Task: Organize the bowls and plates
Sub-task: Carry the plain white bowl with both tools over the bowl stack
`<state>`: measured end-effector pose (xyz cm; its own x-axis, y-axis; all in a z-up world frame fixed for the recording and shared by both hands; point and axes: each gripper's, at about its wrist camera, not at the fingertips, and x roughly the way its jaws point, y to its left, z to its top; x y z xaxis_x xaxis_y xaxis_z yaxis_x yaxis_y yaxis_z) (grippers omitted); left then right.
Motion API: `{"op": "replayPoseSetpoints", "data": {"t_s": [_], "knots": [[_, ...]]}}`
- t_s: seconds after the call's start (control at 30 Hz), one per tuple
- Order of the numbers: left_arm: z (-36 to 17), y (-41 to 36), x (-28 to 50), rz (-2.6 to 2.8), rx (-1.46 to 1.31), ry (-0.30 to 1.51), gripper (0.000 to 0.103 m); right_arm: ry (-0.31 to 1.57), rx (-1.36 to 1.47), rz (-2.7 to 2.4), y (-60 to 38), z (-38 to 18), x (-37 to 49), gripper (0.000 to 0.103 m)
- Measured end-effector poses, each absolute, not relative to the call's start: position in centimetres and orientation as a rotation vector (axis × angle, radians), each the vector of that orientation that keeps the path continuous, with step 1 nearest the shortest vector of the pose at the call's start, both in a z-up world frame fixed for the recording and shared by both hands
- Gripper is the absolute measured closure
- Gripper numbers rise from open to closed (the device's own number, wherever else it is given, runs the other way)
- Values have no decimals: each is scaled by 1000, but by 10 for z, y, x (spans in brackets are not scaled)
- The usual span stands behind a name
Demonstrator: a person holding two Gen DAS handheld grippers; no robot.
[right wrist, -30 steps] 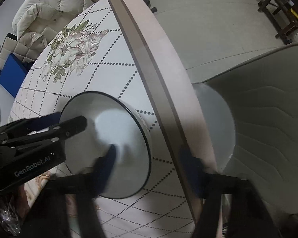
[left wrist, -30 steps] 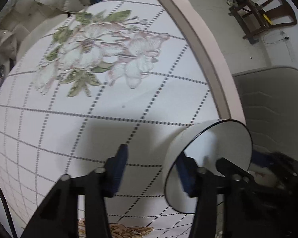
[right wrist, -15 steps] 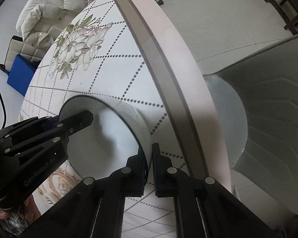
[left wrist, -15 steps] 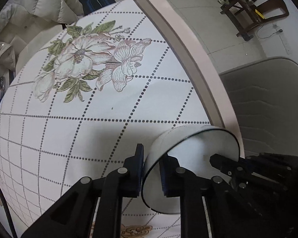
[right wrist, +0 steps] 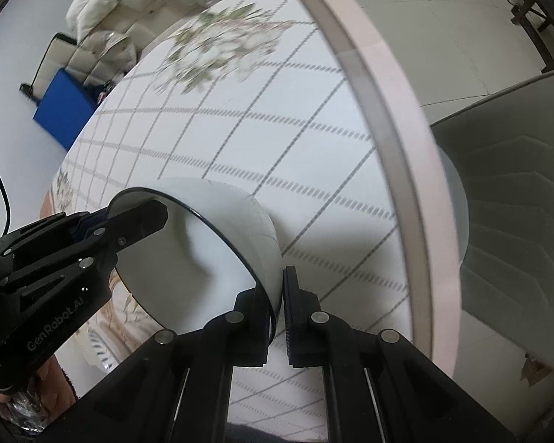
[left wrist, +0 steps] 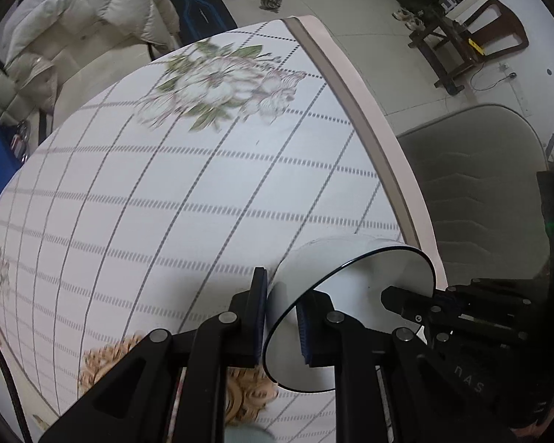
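A white bowl with a thin dark rim is held tilted on its side above the table, between both grippers. My left gripper is shut on the bowl's left rim, one finger outside and one inside. My right gripper is shut on the opposite rim of the same bowl. In the left wrist view the right gripper shows at the bowl's right edge. In the right wrist view the left gripper shows at the bowl's left edge.
The round table has a white gridded cloth with flower prints and a pink edge band. A grey padded chair stands close by the table's right side. A sofa with white coats lies beyond the table.
Both grippers went from open beside the bowl to shut on its rim. The bowl has since been lifted and carried, and the table view has shifted with motion blur.
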<state>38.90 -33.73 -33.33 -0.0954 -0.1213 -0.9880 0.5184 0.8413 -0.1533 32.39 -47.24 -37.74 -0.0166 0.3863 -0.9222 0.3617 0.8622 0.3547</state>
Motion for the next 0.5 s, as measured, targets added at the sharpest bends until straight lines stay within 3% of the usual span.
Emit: {"op": "replayPoseSetpoints", "data": {"t_s": [0.5], "knots": [[-287, -203, 271, -478, 262, 1603, 91, 1674, 541, 162, -330, -329, 205, 96]]}}
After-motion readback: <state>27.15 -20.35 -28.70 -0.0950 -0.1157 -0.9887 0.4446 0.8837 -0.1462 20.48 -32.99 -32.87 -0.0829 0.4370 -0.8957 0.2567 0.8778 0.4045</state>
